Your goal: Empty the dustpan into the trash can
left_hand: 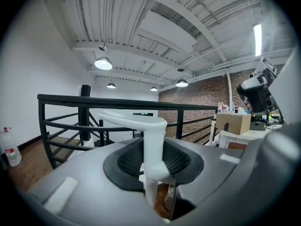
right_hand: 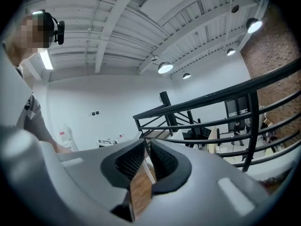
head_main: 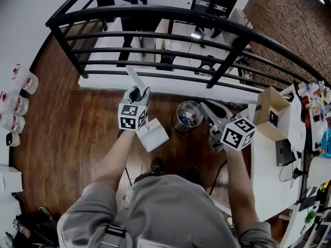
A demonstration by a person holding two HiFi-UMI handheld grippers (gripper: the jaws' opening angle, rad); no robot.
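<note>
Over the brown wooden plank floor [head_main: 62, 138], near its railed edge: left gripper [head_main: 139, 93] is clenched on the handle of the white plastic dustpan [head_main: 153, 135]. Left gripper view confirms it: both black ribbed pads [left_hand: 129, 159] bear on the upright white stem of the handle [left_hand: 154, 140], whose top bends off to the left. Pan body hangs below and right of that gripper's marker cube [head_main: 133, 117], off the floor and tilted. It sits just beside the round shiny metal trash can [head_main: 178, 119], on the can's left, not over the opening. Can't tell whether they touch.

Can stands on the floor close to the white strip under the black metal railing [head_main: 181, 14], between the two grippers in the head view. Some coloured bits inside, can't identify them.

Right gripper [head_main: 208, 109] is just right of the can, holding nothing. Right gripper view: jaws drawn nearly together, with a narrow slit between the pads [right_hand: 127, 161]. Only floor and a white edge show through it.

Right edge of the floor: white table [head_main: 264, 159] with an open cardboard box [head_main: 271, 107] on it. Left edge of the floor, by the wall: a row of clear plastic bottles [head_main: 18, 105].
</note>
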